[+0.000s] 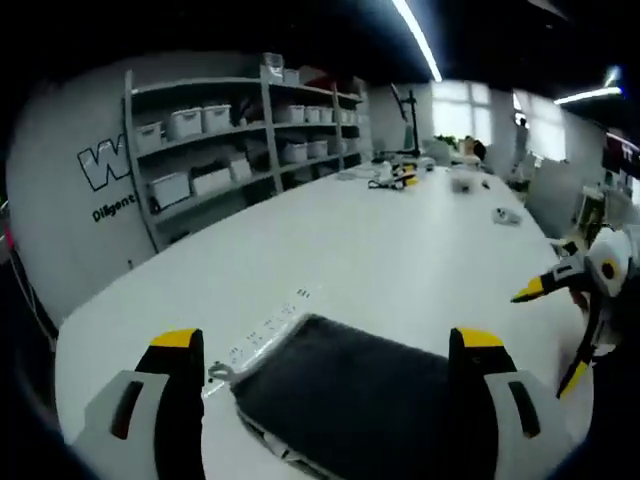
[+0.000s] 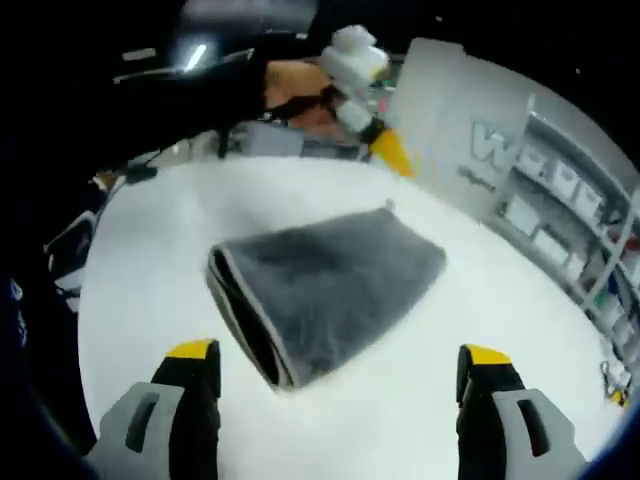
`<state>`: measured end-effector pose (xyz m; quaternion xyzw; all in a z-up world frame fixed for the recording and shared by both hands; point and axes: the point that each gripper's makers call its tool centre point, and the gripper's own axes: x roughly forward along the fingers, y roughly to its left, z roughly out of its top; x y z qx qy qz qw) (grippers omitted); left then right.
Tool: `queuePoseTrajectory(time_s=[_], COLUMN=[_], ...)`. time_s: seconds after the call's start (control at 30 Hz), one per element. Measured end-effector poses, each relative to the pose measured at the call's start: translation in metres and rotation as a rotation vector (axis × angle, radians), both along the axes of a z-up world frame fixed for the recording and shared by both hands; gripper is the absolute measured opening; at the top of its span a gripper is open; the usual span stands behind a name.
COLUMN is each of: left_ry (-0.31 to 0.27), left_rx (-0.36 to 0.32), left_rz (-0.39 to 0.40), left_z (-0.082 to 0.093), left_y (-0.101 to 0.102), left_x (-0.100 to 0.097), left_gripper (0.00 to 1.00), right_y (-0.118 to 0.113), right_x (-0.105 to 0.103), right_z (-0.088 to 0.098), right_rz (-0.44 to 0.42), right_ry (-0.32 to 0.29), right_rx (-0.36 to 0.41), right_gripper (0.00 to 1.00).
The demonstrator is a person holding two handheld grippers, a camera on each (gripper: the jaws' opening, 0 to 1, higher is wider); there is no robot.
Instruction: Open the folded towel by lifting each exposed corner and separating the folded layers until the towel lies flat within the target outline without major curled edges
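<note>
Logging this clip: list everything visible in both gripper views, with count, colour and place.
Folded dark grey cloth towel: one, on the white table, folded layers facing the right gripper.
White table: one, large, under the towel.
Grey metal shelving: one unit, against the far wall, holding white storage bins, several.
Yellow and black tools: a small cluster, far end of the table.
Person's hand: one, holding the left gripper beyond the towel.
Left gripper: one, grey with yellow tips, open, at the towel.
Right gripper: one, same colours, open.
</note>
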<state>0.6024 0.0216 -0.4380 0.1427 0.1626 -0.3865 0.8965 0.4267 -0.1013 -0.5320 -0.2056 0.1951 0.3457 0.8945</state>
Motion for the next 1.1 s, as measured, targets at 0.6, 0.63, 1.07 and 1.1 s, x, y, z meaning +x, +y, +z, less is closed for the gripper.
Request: queuePoseTrajectory(time_s=[0.6,0.63,1.07,1.1], left_ry=[-0.12,-0.122,-0.112,-0.121], left_rx=[-0.151,-0.15,-0.212,-0.215], left_rz=[0.202,0.211,0.4,0.415], left_z=[0.028,0.026,-0.004,-0.004], left_y=[0.088,0.091,0.148,0.153], left_x=[-0.113,-0.117,-0.175,-0.183], left_gripper=[0.98,0.98,0.98,0.98], right_y=[-0.01,-0.011,-0.043,-0.046], right_x=[-0.002,-0.003,-0.006,-0.006], right_z=[0.057,0.058,0.088,0.088], right_rz=[-0.076,-0.079,-0.16,-0.168], right_ry=[-0.101,-0.101,-0.133,-0.136], right_rx=[0.201,0.204,0.443,0.438], right_gripper=[1.0,1.0,1.0,1.0])
